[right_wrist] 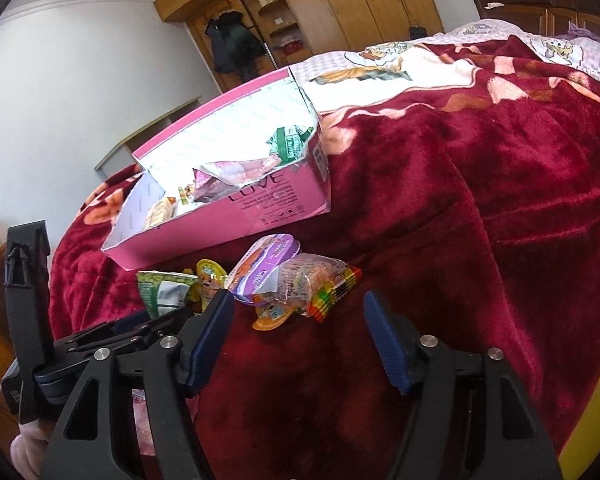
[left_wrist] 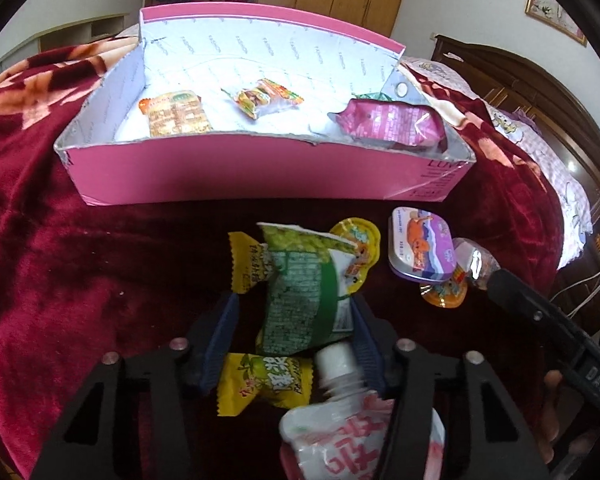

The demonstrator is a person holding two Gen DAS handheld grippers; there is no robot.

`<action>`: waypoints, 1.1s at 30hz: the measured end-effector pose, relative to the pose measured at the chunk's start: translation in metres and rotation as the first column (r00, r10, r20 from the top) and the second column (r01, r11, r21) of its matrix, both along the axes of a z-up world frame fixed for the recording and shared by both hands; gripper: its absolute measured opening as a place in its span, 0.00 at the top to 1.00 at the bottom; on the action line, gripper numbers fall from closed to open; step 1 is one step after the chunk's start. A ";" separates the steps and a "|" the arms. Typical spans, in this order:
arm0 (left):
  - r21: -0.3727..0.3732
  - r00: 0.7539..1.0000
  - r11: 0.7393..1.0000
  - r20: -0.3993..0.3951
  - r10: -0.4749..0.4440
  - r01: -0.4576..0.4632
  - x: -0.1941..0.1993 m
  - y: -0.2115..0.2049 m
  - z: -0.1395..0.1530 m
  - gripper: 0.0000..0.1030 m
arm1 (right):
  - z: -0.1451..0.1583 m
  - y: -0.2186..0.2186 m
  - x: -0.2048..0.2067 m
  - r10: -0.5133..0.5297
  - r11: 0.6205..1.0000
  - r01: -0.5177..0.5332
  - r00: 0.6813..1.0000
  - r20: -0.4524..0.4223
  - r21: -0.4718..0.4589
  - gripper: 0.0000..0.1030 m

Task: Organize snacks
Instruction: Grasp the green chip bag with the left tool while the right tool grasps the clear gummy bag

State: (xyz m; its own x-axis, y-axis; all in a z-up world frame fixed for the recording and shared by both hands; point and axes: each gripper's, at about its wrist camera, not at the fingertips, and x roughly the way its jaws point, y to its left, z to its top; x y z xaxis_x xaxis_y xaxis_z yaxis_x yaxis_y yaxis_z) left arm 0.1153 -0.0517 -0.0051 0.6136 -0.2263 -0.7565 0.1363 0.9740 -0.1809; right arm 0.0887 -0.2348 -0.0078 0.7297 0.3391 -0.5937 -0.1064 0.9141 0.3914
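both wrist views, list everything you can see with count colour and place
pink cardboard box: 1, pink outside, silvery lining, far on the red plush blanket
snack packets in box: 3 clear, orange, yellow-orange, purple
green pea packet: 1, between the left fingers
yellow candy wrappers: 2, beside the green packet
white spouted pouch: 1, red lettering, nearest the left wrist camera
purple-lidded tub: 1, right of the green packet
clear bag of coloured sweets: 1, by the tub
left gripper: open around the green packet
right gripper: open, empty

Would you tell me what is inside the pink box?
In the pink box: an orange packet, a small burger-print packet and a purple pouch covering most of something green.
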 end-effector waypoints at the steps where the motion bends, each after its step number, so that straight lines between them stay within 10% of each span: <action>1: -0.003 1.000 1.000 0.001 -0.003 0.003 0.000 0.000 0.000 0.51 | -0.001 0.000 0.001 0.001 1.000 -0.001 1.000 -0.001 -0.001 0.33; 24: 0.021 0.987 0.992 0.102 0.122 -0.125 -0.025 0.054 0.012 0.62 | -0.007 0.021 0.014 0.005 0.995 -0.002 1.000 0.027 -0.102 0.33; 33: -0.008 0.987 0.991 0.094 0.132 -0.132 -0.022 0.063 -0.005 0.57 | -0.012 0.013 0.025 -0.049 0.999 0.049 0.999 0.020 0.001 0.33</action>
State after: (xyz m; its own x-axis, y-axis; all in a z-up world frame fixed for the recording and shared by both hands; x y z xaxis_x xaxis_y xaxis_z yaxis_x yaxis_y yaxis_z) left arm 0.0936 0.0109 -0.0104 0.7069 -0.1398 -0.6934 0.0234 0.9844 -0.1746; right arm 0.1138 -0.2216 -0.0195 0.7574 0.3029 -0.5785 -0.0694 0.9182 0.3899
